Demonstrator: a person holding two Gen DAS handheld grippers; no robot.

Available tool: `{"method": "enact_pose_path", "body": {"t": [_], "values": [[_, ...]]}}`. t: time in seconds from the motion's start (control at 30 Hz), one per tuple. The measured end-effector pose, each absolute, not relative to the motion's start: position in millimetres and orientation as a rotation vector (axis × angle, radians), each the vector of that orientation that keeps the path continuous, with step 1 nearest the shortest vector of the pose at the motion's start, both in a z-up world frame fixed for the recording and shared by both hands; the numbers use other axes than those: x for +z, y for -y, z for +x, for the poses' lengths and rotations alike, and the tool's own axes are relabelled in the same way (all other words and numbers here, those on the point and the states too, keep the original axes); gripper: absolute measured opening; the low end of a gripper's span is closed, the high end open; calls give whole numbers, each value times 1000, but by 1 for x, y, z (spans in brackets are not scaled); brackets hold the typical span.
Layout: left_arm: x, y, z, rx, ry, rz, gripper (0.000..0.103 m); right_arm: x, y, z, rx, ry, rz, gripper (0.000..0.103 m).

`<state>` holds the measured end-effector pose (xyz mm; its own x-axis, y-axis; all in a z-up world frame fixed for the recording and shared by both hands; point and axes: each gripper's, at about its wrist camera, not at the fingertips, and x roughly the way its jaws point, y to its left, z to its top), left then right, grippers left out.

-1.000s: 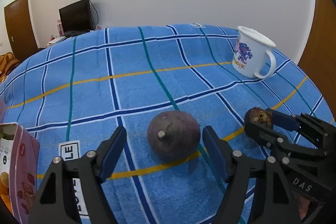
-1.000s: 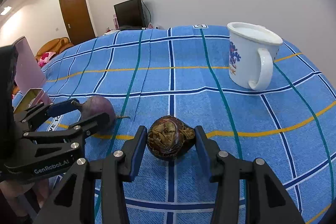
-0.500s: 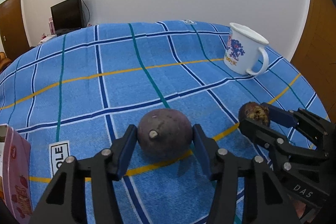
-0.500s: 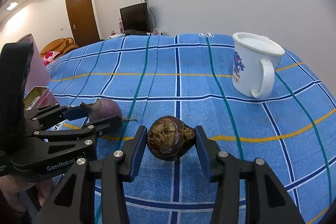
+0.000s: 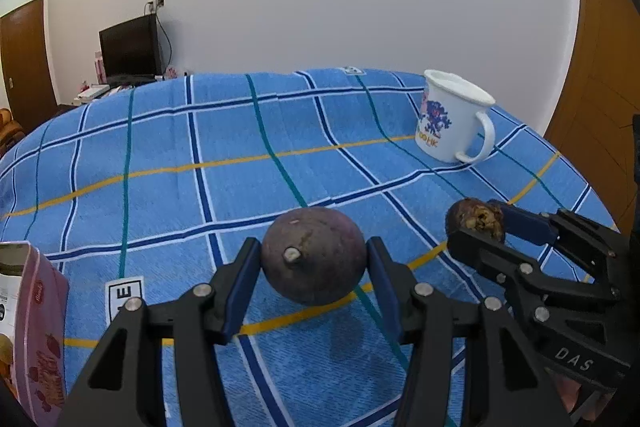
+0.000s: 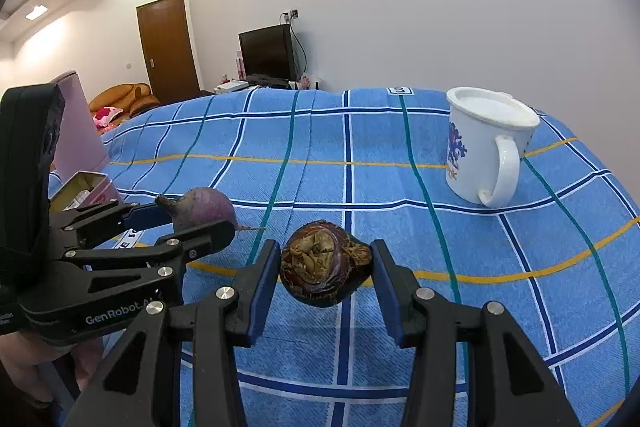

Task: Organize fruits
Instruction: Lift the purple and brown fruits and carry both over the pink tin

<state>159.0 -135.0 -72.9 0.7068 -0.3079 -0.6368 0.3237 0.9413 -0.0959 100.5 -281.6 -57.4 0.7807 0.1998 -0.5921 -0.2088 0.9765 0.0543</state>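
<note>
Both fruits were gripped, near the mug [image 5: 454, 121]: left tongs [image 5: 314, 263] clamped the purple fruit [image 5: 314, 261], right tongs [image 6: 326, 265] clenched the brown fruit [image 6: 324, 269]. Next, probably, carrying them toward it.

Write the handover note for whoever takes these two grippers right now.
Left gripper: shut on the purple round fruit, just above the blue checked cloth.
Right gripper: shut on the dark brown fruit, also low over the cloth.
White mug: upright, far right, looks empty.
Pink box: near left edge.
Done: both fruits gripped.
Left: set them down; probably in the mug.
</note>
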Motion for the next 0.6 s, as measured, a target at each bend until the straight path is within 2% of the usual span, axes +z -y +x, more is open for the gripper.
{"method": "enact_pose_path", "body": {"t": [0.6], "values": [[-61, 137, 138, -310, -586, 66, 56, -48, 279, 84, 240, -532, -34, 48]]}}
